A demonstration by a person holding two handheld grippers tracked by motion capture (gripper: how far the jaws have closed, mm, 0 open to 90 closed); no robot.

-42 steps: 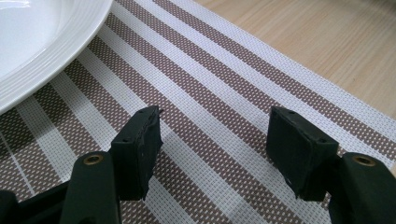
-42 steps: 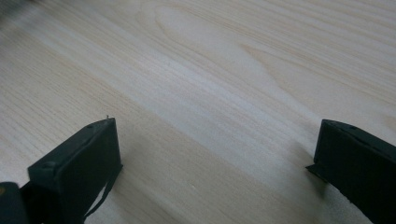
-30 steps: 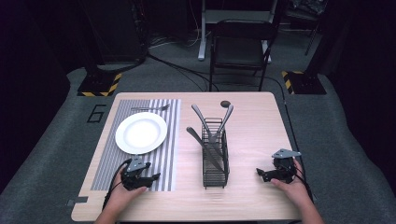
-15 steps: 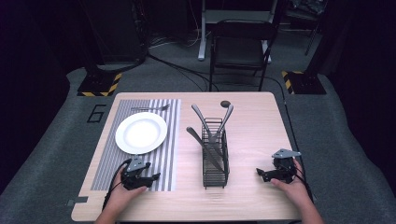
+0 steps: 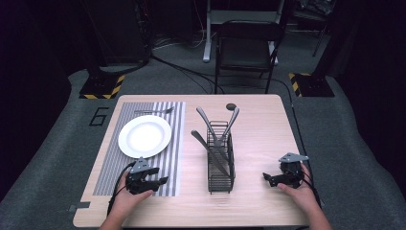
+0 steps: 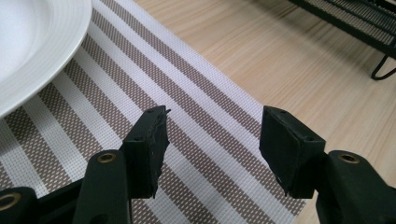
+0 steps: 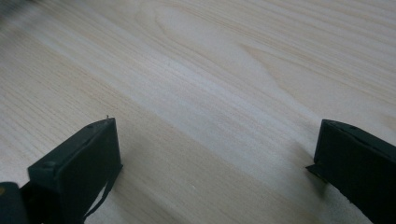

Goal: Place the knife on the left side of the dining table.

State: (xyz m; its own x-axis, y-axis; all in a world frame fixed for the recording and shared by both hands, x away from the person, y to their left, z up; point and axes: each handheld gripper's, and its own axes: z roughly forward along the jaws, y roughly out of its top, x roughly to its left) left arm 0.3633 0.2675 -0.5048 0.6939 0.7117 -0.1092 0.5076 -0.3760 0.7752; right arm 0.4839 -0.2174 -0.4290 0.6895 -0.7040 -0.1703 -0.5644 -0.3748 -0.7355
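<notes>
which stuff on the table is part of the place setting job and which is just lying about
Likely in the job:
left gripper, open over the striped placemat, jaws just closing a little on nothing
right gripper, open
white plate
fork
wire caddy with utensils

Lying about:
small dark round thing
chair behind the table

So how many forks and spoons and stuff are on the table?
4, maybe more hidden: a fork on the mat beyond the plate; a knife and two handles in the black rack.
</notes>
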